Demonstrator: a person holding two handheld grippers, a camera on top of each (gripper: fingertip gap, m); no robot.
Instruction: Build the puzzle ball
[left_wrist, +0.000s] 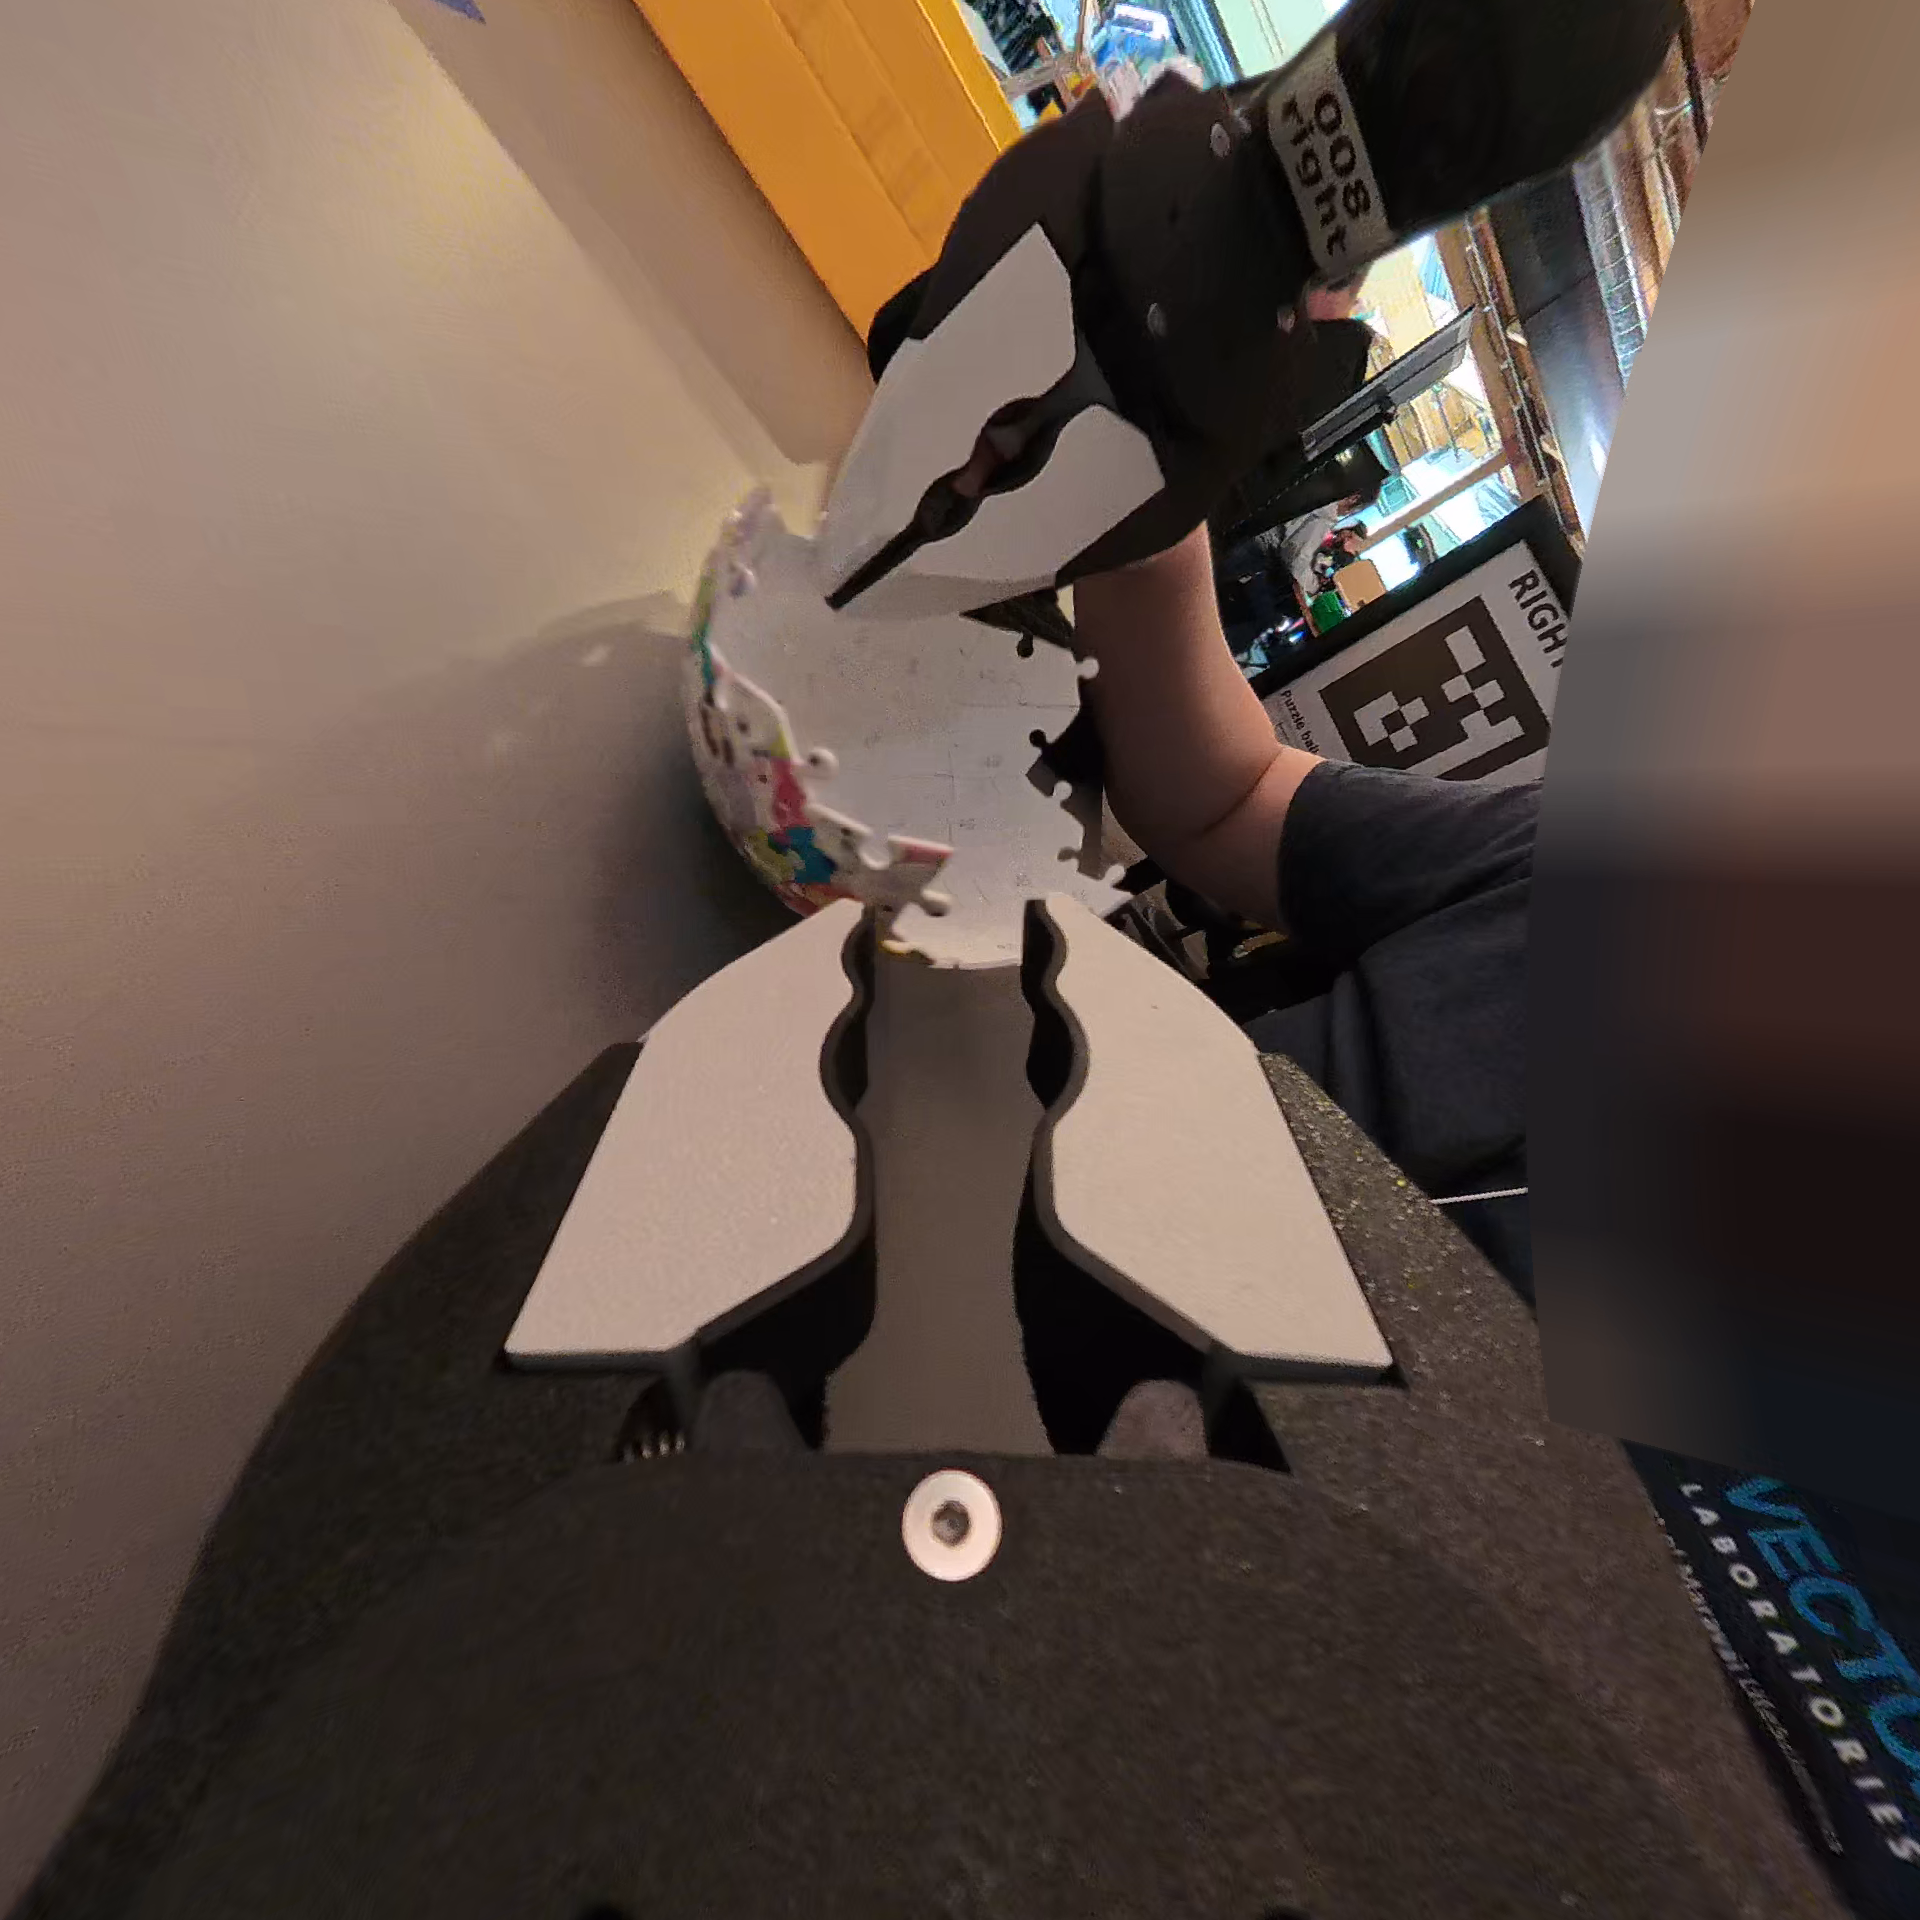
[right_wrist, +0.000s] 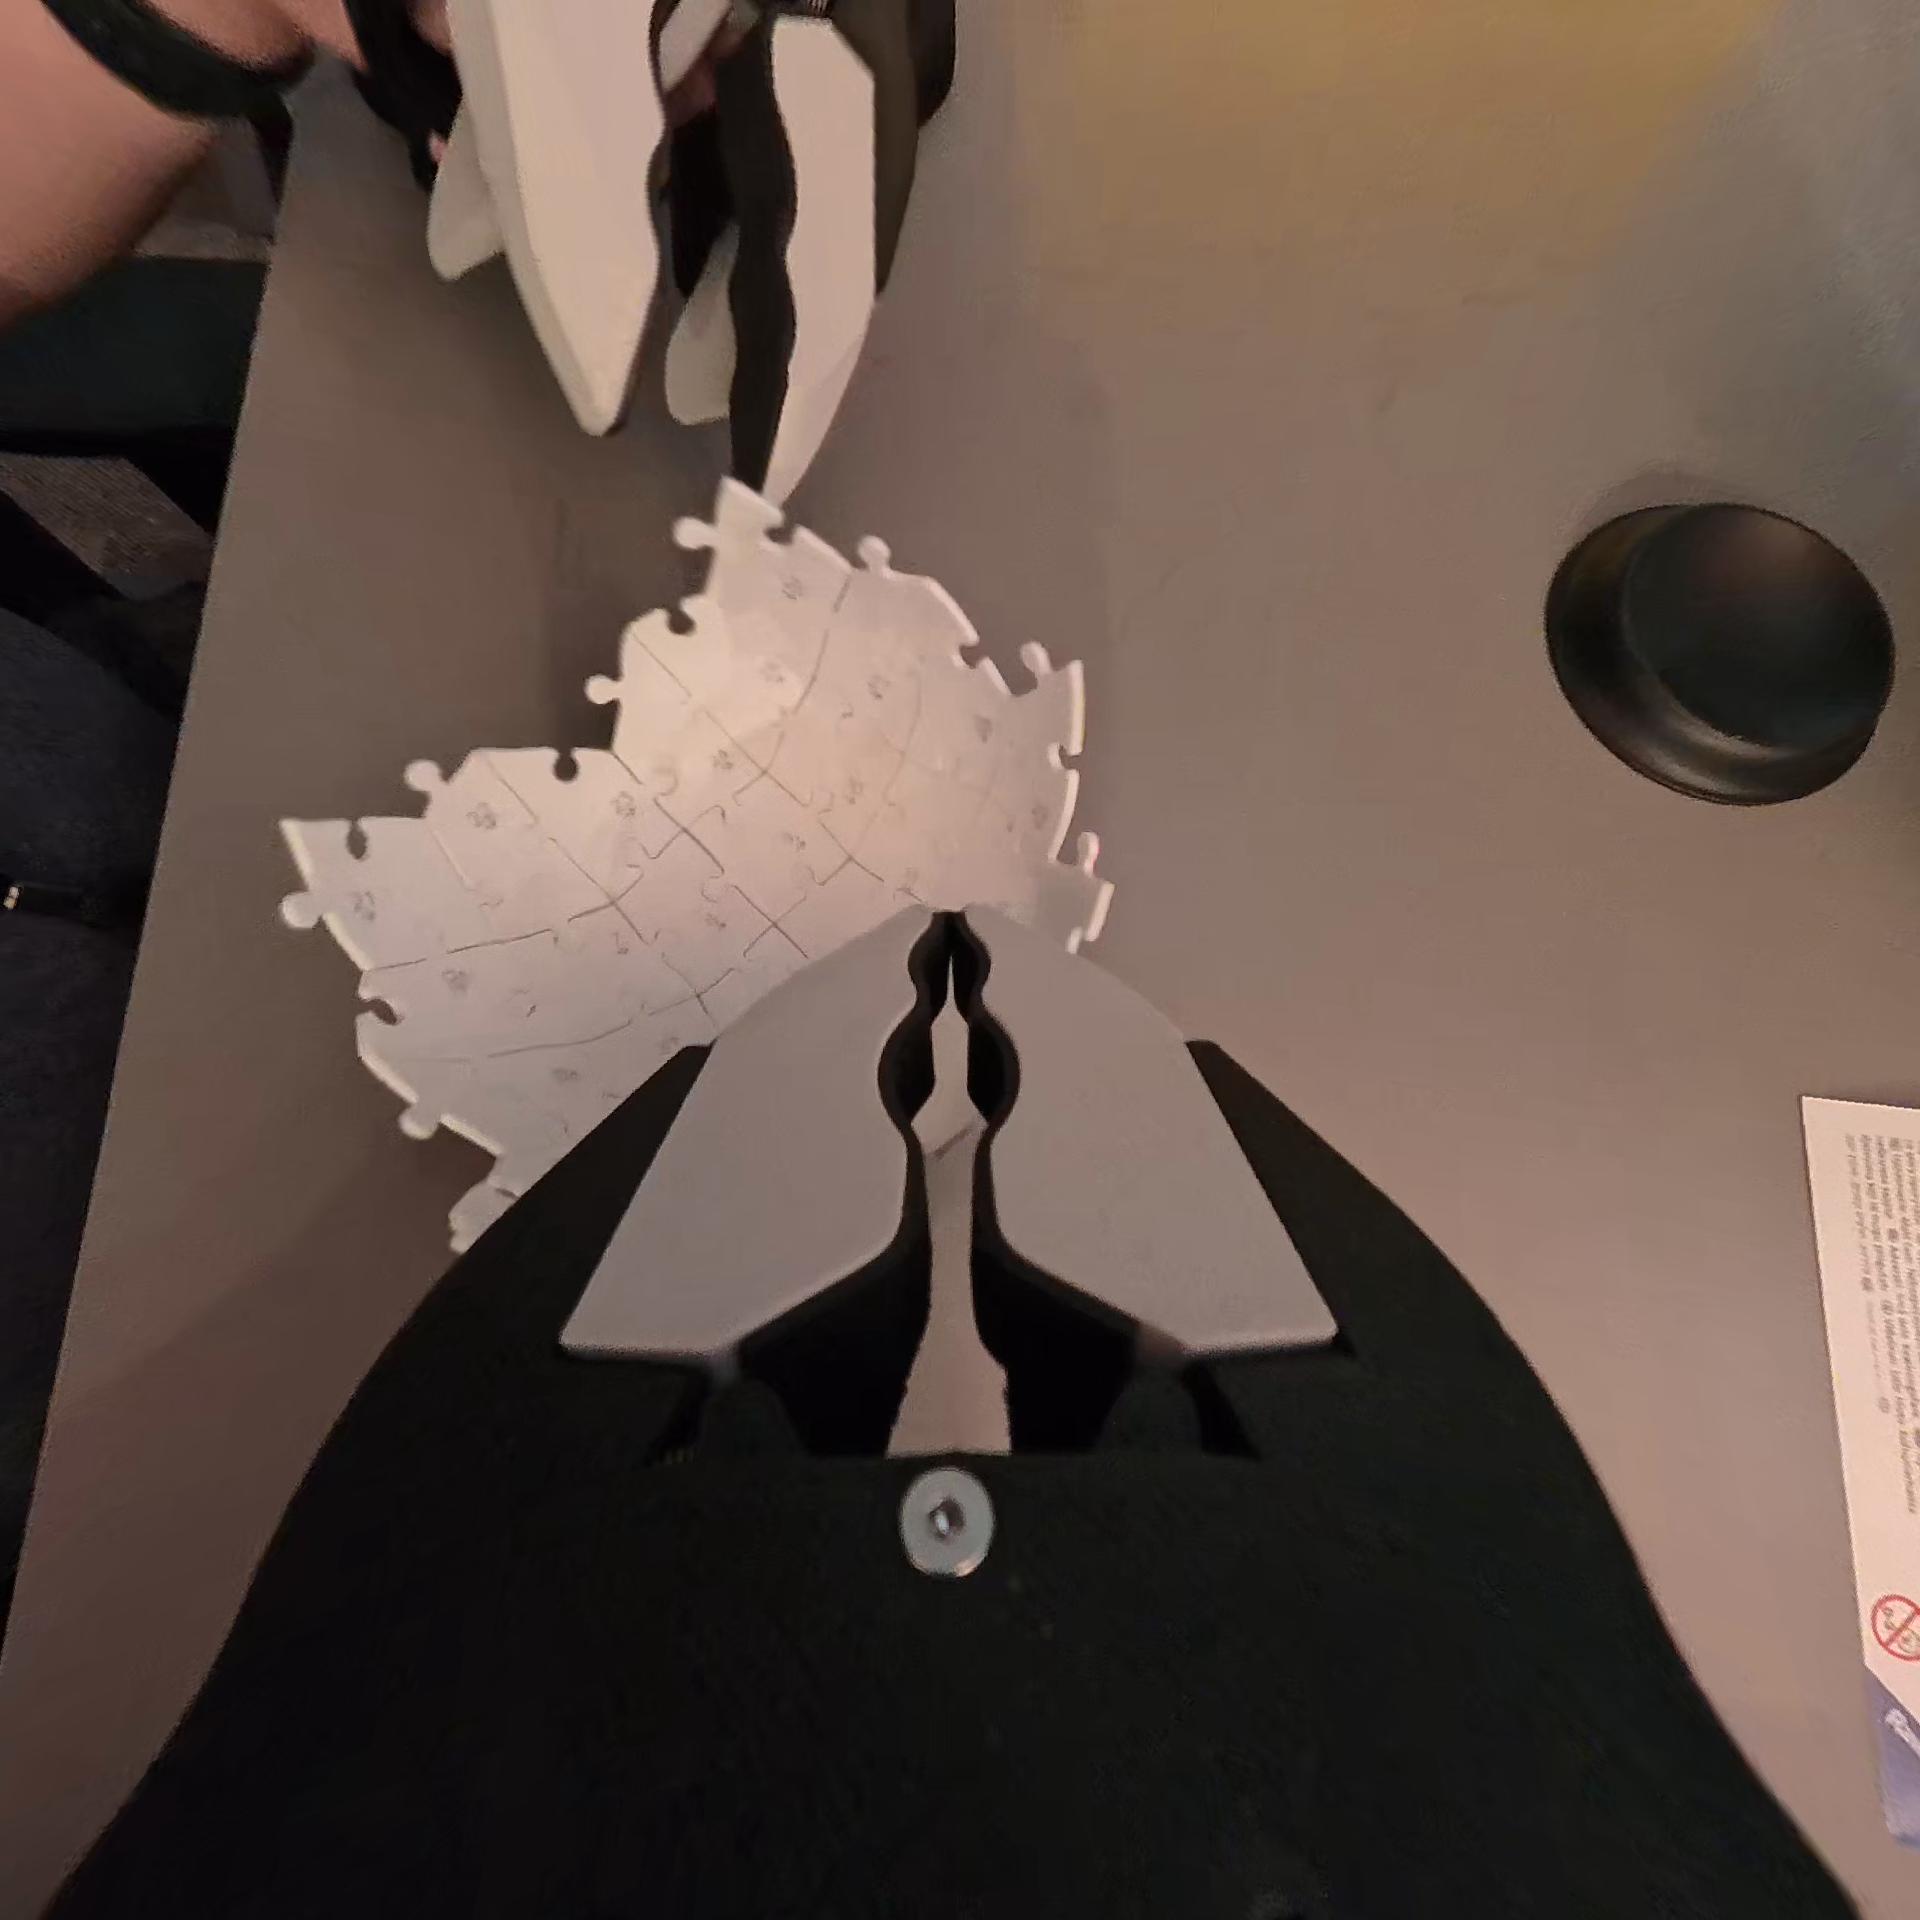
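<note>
Grey table (right_wrist: 1351, 520), puzzle ball (right_wrist: 727, 831) shell pinched by right gripper (right_wrist: 951, 925)

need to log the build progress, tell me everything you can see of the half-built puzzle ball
The puzzle ball is a partial curved shell of interlocked pieces, plain white with faint marks inside, multicoloured print outside. Its edge is ragged with knobs and notches. It rests on the grey table, hollow side facing up toward the right claw. The right claw is shut on its rim; the left claw is open, with the opposite edge at its fingertips.
</note>
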